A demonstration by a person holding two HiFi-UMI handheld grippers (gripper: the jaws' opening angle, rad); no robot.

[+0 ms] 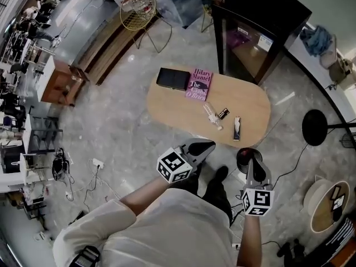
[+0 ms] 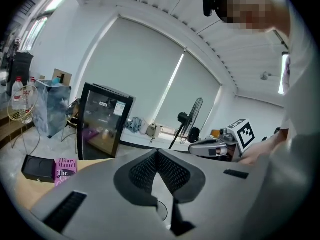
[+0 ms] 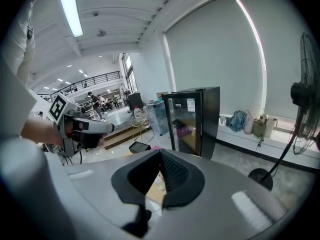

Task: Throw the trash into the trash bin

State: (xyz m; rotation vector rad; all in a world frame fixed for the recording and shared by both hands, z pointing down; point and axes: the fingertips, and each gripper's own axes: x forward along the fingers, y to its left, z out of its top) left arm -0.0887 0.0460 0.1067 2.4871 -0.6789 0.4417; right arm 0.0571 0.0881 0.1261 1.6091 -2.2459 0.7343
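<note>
On the oval wooden table [image 1: 251, 105] lie a clear plastic bottle [image 1: 212, 115], a small black wrapper [image 1: 223, 113] and a dark wrapper [image 1: 237, 128]. A round dark bin [image 1: 242, 157] stands on the floor at the table's near edge, partly hidden by my right gripper [image 1: 254, 163]. My left gripper [image 1: 207, 146] hovers just short of the table's near edge. Both grippers' jaws meet at the tips with nothing between them, as the left gripper view [image 2: 157, 153] and the right gripper view [image 3: 160, 154] show. Neither gripper touches the trash.
A black box [image 1: 173, 78] and a pink book [image 1: 199, 83] lie on the table's far side. A black glass-door cabinet [image 1: 256, 32] stands behind it, a fan base [image 1: 316, 127] to the right, a wire chair [image 1: 138, 7] and cables [image 1: 83, 177] to the left.
</note>
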